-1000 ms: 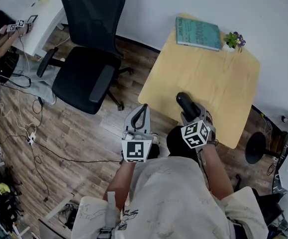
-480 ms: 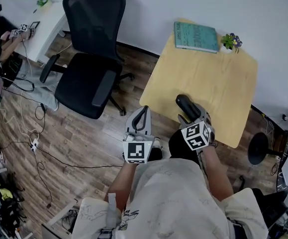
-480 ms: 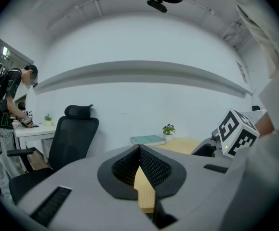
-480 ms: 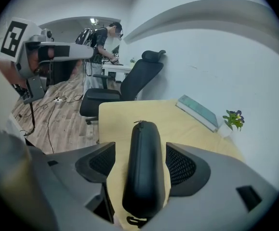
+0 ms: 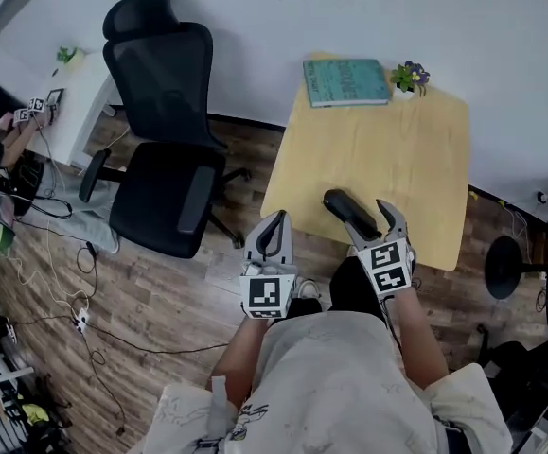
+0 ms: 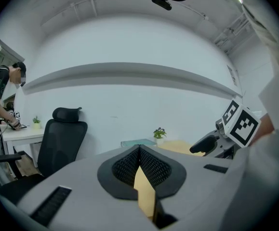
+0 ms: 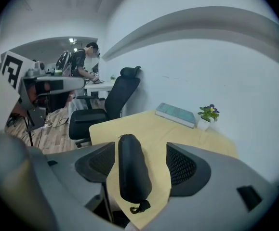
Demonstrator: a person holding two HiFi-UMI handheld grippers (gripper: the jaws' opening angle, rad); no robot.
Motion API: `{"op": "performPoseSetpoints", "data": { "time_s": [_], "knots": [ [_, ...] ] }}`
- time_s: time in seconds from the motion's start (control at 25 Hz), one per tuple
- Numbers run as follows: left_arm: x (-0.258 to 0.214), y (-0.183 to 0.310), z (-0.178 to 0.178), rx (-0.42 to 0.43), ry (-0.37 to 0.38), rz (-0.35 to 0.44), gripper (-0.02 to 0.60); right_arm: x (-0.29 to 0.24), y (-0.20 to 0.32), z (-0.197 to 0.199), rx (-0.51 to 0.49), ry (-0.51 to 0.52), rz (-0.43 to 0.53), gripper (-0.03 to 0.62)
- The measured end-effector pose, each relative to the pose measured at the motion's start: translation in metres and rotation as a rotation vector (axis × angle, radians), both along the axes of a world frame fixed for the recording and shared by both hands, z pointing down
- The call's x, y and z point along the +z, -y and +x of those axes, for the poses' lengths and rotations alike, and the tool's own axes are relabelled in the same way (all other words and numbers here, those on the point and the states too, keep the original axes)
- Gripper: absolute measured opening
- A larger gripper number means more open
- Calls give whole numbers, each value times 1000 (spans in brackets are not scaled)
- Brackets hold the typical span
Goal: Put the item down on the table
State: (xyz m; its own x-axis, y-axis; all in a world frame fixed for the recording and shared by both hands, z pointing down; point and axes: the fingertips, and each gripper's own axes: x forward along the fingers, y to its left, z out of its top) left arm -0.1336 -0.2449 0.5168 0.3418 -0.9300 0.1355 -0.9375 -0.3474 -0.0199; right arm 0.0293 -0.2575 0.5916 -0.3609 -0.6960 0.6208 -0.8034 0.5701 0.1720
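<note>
Head view: down-tilted right tool [image 5: 369,218] just opened, pouch [image 5: 338,202] between jaws.

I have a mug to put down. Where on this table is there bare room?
The wide middle of the table is bare, between the book and potted plant at the far edge and the black pouch at the near edge. The near right corner beside the pouch is also free. Only the far edge is crowded.
</note>
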Motion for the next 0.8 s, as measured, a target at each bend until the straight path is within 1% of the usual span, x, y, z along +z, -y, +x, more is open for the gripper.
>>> {"op": "performPoseSetpoints", "data": {
  "time_s": [0.36, 0.48, 0.8],
  "knots": [
    [-12, 8, 36, 95, -4, 15, 8, -44, -11, 67, 226, 177, 110, 328],
    [-21, 12, 49, 124, -5, 26, 8, -56, -17, 90, 290, 189, 152, 328],
    [-44, 21, 82, 190, 0, 67, 8, -94, -35, 139, 409, 227, 289, 328]
  ]
}}
